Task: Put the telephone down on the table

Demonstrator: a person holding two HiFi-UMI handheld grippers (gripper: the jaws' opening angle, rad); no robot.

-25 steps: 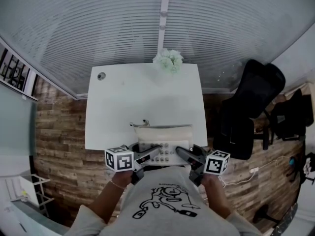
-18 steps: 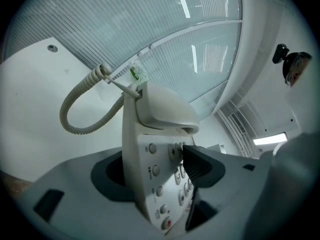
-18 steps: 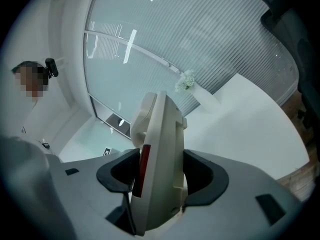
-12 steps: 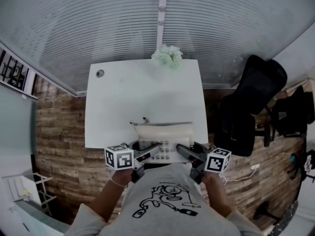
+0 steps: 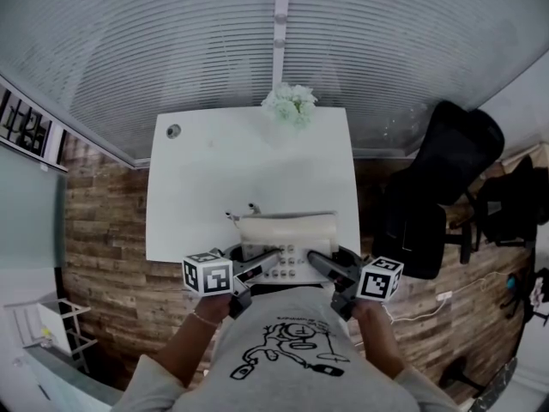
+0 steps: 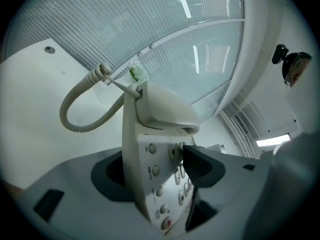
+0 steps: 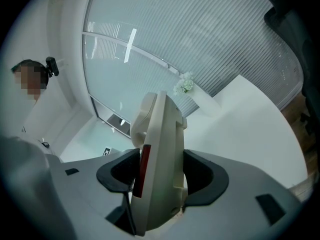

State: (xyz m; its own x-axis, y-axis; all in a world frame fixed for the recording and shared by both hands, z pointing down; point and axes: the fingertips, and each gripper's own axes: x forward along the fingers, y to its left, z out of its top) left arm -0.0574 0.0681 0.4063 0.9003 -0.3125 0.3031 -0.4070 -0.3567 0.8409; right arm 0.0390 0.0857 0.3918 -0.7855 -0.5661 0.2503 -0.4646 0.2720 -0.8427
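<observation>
Telephone is lower centre in the head view, at the near edge of the white surface. Left gripper jaws pinch its left end, right gripper jaws pinch its right end. Handset is on the cradle. Coiled cord loops at left in the left gripper view.

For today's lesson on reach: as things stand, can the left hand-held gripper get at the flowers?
Probably not: the left hand-held gripper is clamped on the telephone, and the flowers sit across the table.
</observation>
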